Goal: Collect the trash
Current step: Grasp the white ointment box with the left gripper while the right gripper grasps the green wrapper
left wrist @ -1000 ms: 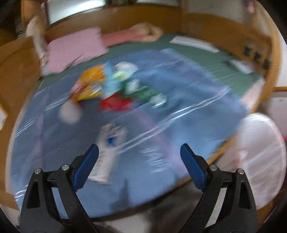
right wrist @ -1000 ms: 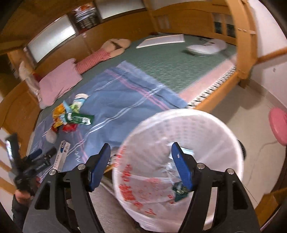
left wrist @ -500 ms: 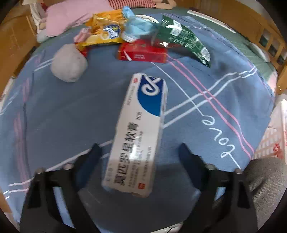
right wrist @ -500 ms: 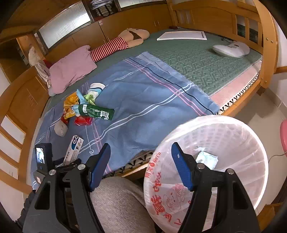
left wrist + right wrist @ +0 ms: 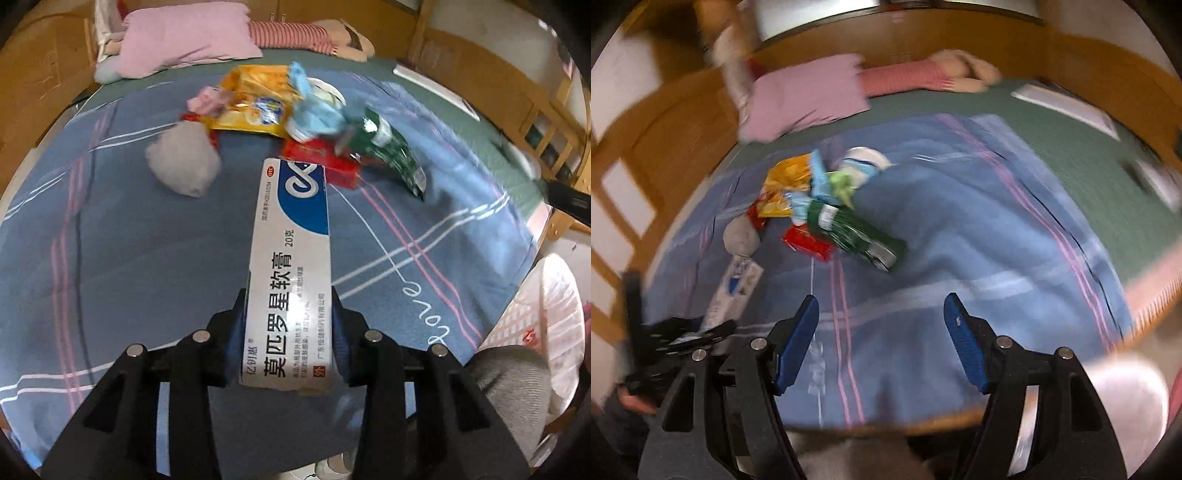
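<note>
Over the bed [image 5: 110, 236], the left gripper [image 5: 288, 332] pinches the box [image 5: 291, 266] by its near end — light, crushable card, I judge — while the right gripper [image 5: 881, 332] hangs spread.

The white-blue box [image 5: 290, 273] reads "莫匹罗星软膏", "20克", "OTC"

The left gripper [image 5: 289, 328] has closed its jaws on the ointment box [image 5: 291, 266], apparently lifting it.
</note>
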